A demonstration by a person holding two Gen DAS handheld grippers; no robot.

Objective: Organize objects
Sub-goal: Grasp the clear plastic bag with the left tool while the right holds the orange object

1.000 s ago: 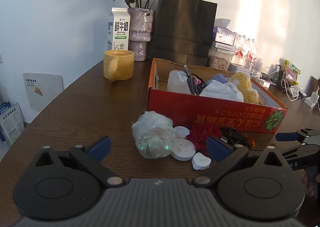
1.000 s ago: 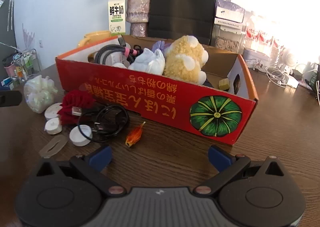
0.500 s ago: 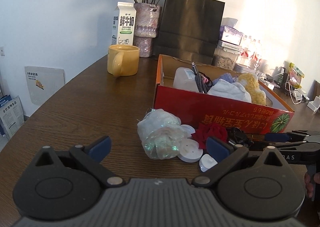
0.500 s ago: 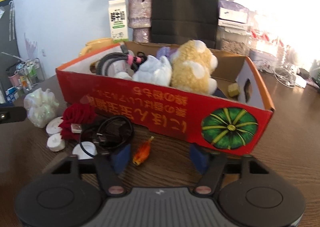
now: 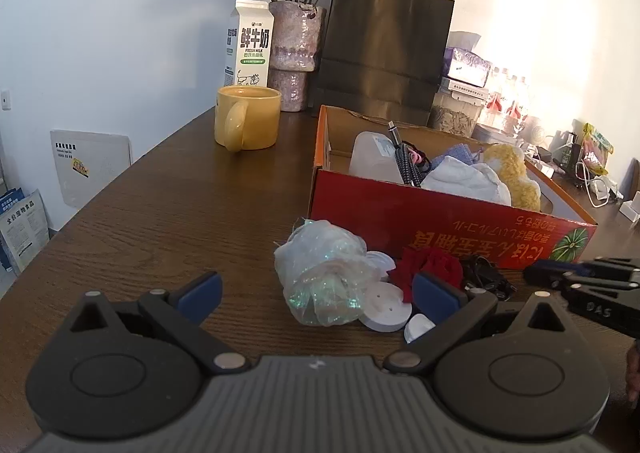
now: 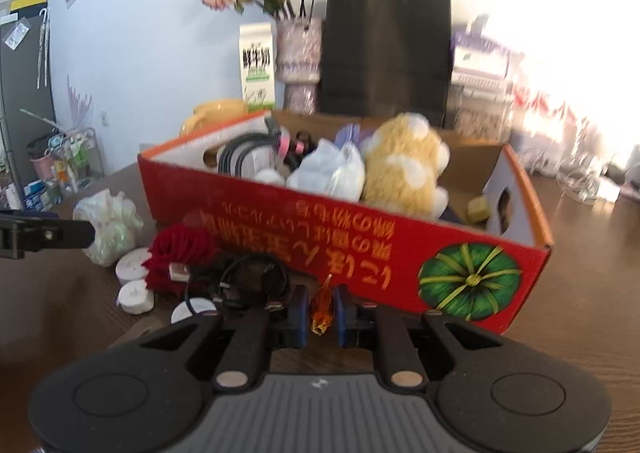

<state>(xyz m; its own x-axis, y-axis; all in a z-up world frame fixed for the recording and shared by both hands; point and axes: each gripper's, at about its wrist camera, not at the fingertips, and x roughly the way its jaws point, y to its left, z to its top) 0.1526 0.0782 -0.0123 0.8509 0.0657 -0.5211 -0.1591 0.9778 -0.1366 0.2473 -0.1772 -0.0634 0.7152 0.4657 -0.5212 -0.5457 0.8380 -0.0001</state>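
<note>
Right claw (image 6: 320, 311): nearly closed, its blue pads pinching the small orange object (image 6: 321, 307), which stands upright between them at 12 o'clock, just in front of the red box (image 6: 360, 249).
Left claw (image 5: 316, 293): spread wide, holding nothing, hovering over the counter (image 5: 160, 221).
Orange object: small, crinkled, amber-orange with a pointed top; blurred, so I cannot tell what it is or whether it touches the counter.
Room near the right claw: box wall close at 12 o'clock; black cable coil (image 6: 250, 279) at 11 o'clock; bare counter at 3 o'clock.
Room near the left claw: bare wood at 9 to 11 o'clock up to the counter's curved edge; iridescent plastic bundle (image 5: 326, 277) at 12 o'clock, white discs (image 5: 386, 311) and red fabric rose (image 5: 426, 263) at 1 o'clock, all beside the box.
Left view only: yellow mug (image 5: 246, 117) in full at 11 o'clock; the right claw's tips at 3 o'clock, the orange object not visible there.
Right view only: the pinch itself, the plush toy (image 6: 404, 169) in the box, the pumpkin print (image 6: 468, 281).
</note>
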